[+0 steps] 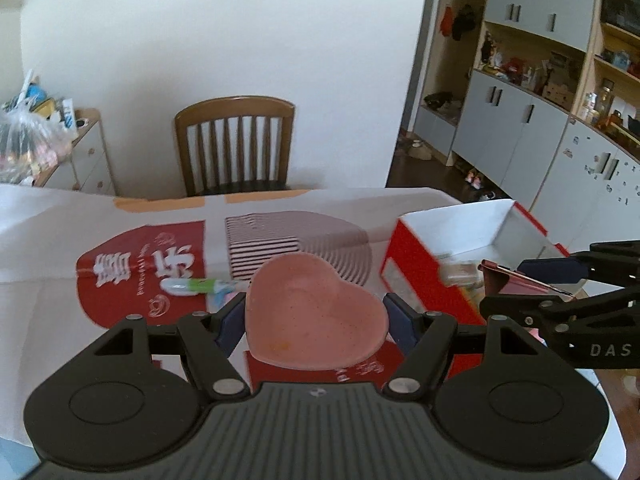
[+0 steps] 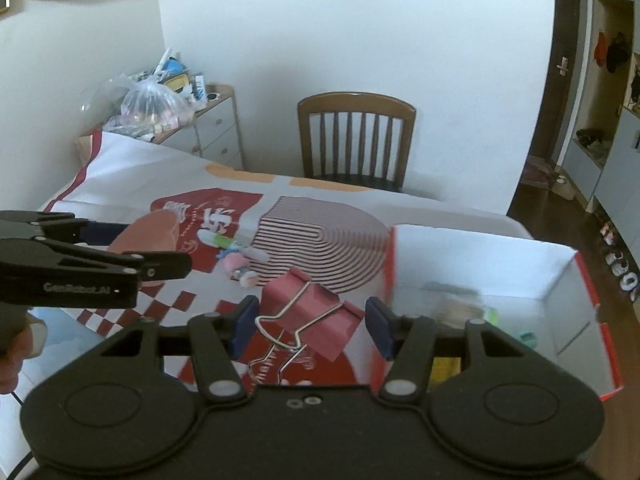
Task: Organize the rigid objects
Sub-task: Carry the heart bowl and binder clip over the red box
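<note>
A pink heart-shaped dish (image 1: 316, 312) hangs above the table, with my left gripper (image 1: 316, 320) shut on its two sides. In the right wrist view the left gripper (image 2: 136, 246) carries the dish (image 2: 152, 232) at the left. My right gripper (image 2: 311, 325) is shut on a red binder clip (image 2: 316, 312) with wire handles, held off the cloth. The left wrist view shows that gripper (image 1: 532, 286) and the clip (image 1: 500, 280) at the right, over the box's near end. An open red-and-white box (image 2: 480, 264) stands on the table's right, with blurred items inside.
A red-and-white printed cloth (image 1: 132, 272) covers the table. A green-white tube (image 2: 224, 240) and small pink items (image 2: 240, 268) lie mid-table. A wooden chair (image 1: 234, 144) stands behind the table. A drawer unit with a plastic bag (image 2: 152, 104) is far left, and cabinets (image 1: 520, 120) stand at the right.
</note>
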Available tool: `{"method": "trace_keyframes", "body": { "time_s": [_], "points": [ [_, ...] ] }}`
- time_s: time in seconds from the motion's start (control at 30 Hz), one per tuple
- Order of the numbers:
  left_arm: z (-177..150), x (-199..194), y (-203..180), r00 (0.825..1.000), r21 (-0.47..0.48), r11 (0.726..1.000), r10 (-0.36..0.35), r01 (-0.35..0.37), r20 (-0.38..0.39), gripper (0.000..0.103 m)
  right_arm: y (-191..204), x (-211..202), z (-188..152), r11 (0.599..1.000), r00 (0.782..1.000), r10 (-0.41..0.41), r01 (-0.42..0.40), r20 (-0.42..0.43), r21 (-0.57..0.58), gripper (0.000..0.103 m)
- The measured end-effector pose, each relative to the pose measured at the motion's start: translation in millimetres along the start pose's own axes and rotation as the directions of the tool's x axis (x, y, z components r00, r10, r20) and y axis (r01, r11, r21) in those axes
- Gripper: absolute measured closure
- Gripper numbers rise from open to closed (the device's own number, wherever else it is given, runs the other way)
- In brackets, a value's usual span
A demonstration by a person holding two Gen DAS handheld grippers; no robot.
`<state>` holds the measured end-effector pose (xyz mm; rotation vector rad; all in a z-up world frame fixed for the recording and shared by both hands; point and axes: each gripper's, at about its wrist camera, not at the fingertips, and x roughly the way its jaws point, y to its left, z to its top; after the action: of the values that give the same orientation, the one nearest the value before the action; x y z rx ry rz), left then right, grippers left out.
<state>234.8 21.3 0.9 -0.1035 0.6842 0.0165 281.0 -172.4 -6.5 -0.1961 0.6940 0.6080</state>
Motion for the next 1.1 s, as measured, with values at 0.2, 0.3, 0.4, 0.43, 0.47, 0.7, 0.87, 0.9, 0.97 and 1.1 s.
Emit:
{"method": "trace_keyframes", "body": {
  "time_s": [0.2,0.3,0.4,0.43,0.47,0.7,0.87,0.9,0.97,1.1],
  "points": [
    [8,7,-46,1.0,0.029,0.999,-0.021,0.021,0.003,0.031,-38,-11,-6,1.0,1.0,-0.009,0.009,0.0,0.007,0.046],
    [11,12,-71,1.0,0.045,0.999,-0.027,0.027,0.002,0.031,-59,-14,-9,1.0,1.0,-0.013,0.013,0.002,0.012,0.046],
    [13,22,-95,1.0,0.059,0.998,-0.031,0.031,-0.006,0.031,-79,-16,-12,1.0,1.0,-0.016,0.016,0.001,0.018,0.046],
    [14,25,-103,0.999,0.064,0.997,-0.031,0.031,-0.009,0.031,-86,-17,-13,1.0,1.0,-0.017,0.017,0.001,0.02,0.046],
    [15,28,-109,0.999,0.067,0.997,-0.032,0.033,-0.012,0.031,-92,-17,-15,1.0,1.0,-0.018,0.018,0.001,0.022,0.046],
    [18,55,-155,0.999,0.092,0.995,-0.028,0.031,-0.036,0.031,-135,-15,-23,0.999,1.0,-0.025,0.025,-0.012,0.034,0.046],
    [19,75,-178,0.998,0.103,0.994,-0.023,0.029,-0.061,0.031,-164,-9,-25,0.998,0.999,-0.041,0.042,-0.022,0.038,0.046],
    [19,78,-181,0.998,0.107,0.994,-0.02,0.027,-0.066,0.031,-170,-7,-26,0.998,0.999,-0.046,0.047,-0.026,0.04,0.046],
    [17,86,-188,0.997,0.117,0.993,-0.015,0.024,-0.08,0.031,-179,-2,-26,0.998,0.998,-0.055,0.056,-0.033,0.04,0.046],
    [13,107,-196,0.993,0.124,0.992,0.0,0.015,-0.122,0.031,-195,10,-29,0.997,0.996,-0.069,0.071,-0.055,0.038,0.046]
  ]
}}
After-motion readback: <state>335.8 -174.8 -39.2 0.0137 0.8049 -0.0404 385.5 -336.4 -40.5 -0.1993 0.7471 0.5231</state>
